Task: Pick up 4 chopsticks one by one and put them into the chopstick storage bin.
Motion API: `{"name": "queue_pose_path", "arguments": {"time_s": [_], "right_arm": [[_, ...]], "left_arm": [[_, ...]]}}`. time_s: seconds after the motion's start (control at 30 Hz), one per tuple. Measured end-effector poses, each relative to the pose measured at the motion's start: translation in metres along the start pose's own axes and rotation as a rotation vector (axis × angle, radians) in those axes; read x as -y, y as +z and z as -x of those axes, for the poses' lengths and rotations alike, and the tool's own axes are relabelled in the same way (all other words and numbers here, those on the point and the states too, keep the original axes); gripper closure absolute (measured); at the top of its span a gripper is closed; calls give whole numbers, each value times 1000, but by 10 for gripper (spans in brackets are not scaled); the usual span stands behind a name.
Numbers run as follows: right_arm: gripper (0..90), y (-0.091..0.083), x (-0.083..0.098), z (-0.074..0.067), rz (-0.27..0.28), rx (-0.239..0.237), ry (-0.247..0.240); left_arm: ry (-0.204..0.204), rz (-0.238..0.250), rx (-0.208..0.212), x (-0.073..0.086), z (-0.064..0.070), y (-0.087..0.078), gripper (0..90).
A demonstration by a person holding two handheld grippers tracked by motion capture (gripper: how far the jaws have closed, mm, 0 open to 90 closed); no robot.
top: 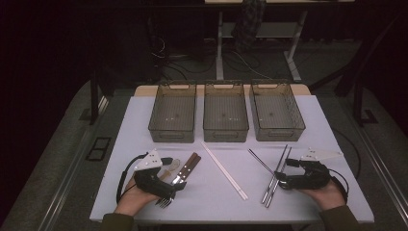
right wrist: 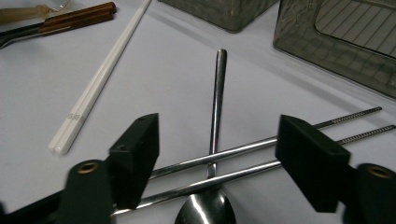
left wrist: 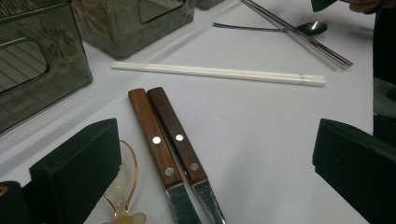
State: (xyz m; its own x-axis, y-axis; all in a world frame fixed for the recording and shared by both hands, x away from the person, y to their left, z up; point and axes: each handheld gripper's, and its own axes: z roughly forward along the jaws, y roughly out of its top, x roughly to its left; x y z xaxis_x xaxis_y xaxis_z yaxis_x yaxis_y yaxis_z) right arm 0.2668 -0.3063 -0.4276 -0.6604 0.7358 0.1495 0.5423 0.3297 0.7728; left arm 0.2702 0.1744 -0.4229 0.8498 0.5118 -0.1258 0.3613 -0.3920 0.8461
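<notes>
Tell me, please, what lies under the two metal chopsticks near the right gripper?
The metal chopsticks lie across a metal spoon. Its handle runs out beyond them toward the bins, and its bowl shows on the near side. Where they cross, the handle is covered. The white table lies beneath.

bins: three grey | white chopsticks mid-table | table

metal spoon bowl cut off by bottom edge.

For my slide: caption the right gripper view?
Open right gripper straddles a steel spoon crossed by metal chopsticks.
</notes>
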Motion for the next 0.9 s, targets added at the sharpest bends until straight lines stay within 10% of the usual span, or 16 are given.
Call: {"name": "queue_pose_path", "arguments": {"time_s": [0.4, 0.9], "right_arm": [[804, -12, 9, -6, -99, -43, -3], [896, -2, 15, -25, -223, -71, -73]], "left_arm": [[-4, -1, -3, 1, -1, -1, 1], [-4, -11, 1, 1, 0, 0, 1]]}}
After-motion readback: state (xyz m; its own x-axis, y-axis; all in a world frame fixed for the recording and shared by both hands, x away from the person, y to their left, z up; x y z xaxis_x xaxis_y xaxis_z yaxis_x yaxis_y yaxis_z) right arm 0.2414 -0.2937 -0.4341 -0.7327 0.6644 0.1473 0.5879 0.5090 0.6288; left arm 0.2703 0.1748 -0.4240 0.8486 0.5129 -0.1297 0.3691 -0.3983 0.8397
